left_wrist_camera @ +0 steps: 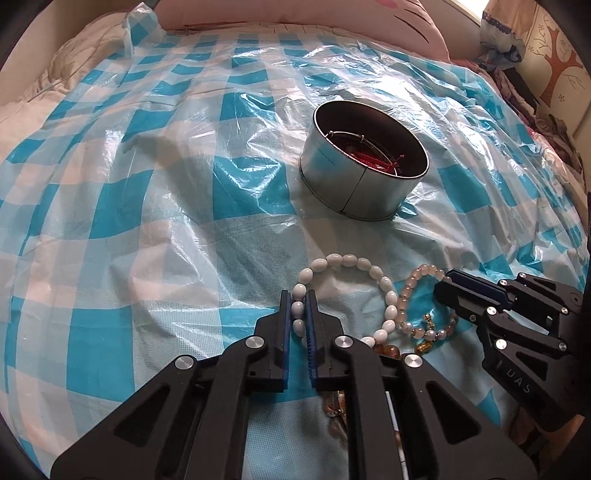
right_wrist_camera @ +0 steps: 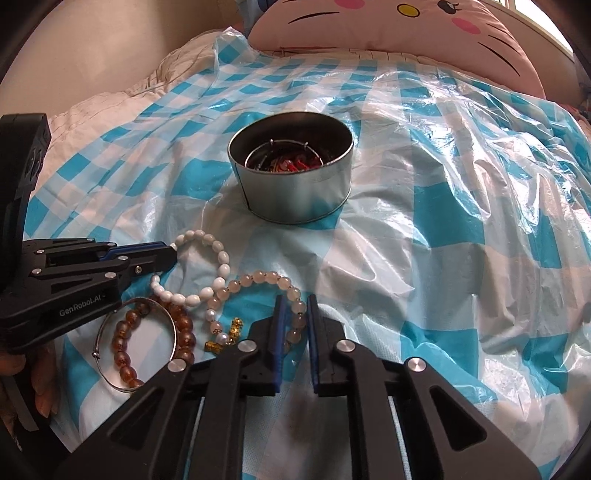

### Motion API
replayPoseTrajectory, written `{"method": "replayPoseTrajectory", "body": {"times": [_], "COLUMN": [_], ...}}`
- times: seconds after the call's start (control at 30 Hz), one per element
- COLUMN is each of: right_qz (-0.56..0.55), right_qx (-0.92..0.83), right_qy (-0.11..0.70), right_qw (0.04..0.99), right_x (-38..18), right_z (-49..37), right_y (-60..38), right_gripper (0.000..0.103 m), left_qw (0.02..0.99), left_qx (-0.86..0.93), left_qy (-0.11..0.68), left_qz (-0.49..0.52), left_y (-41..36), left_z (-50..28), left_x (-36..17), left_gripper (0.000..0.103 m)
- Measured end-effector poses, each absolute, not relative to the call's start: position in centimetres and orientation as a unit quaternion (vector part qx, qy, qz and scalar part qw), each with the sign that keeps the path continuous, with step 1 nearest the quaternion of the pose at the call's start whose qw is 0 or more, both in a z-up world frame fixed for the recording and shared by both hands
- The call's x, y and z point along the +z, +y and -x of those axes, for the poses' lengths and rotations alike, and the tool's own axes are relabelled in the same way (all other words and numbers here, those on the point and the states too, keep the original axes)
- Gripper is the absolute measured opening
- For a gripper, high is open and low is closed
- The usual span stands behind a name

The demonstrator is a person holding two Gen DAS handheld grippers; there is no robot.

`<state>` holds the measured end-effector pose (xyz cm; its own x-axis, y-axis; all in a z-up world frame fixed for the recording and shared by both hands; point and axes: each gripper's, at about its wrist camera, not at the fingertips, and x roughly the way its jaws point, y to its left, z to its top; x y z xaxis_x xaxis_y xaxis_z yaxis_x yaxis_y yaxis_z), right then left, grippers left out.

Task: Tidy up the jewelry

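My left gripper point(left_wrist_camera: 298, 295) is shut on the white bead bracelet point(left_wrist_camera: 351, 260), whose loop lies on the plastic sheet; the left gripper also shows in the right wrist view point(right_wrist_camera: 171, 254), and so does the white bracelet point(right_wrist_camera: 218, 284). My right gripper point(right_wrist_camera: 294, 301) is shut on the pale pink bead bracelet point(right_wrist_camera: 258, 277) with gold charms; the right gripper also shows in the left wrist view point(left_wrist_camera: 448, 284), beside the pink bracelet point(left_wrist_camera: 410, 291). A round metal tin point(right_wrist_camera: 295, 184) with red jewelry inside stands beyond both; it shows in the left wrist view point(left_wrist_camera: 364, 162).
An amber bead bracelet point(right_wrist_camera: 122, 350) and a thin silver bangle point(right_wrist_camera: 173, 328) lie at the lower left. All rests on a blue-and-white checked plastic sheet point(right_wrist_camera: 443, 221) over a bed. A pink cat-face pillow point(right_wrist_camera: 388, 26) lies at the back.
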<state>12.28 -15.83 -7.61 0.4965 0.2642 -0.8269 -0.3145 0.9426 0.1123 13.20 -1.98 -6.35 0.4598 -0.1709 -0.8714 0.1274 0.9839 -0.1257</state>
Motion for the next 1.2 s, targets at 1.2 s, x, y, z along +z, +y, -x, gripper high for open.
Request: {"method": "replayPoseTrajectory", "body": {"times": [1.2], "right_qz": [-0.113], "right_qx": [0.247], "right_qy": [0.381], "right_qw": [0.884], "right_x": [-3.2], "right_z": [-10.1], "right_y": [-18.5], "right_gripper": [0.009], "left_qw": [0.919], "left_qx": [-0.100], "left_qy": [0.381], "left_qz": [-0.022], "left_y": [-3.8], "left_z": [-10.0], "left_x": [-1.0], "left_gripper": [0.007]}}
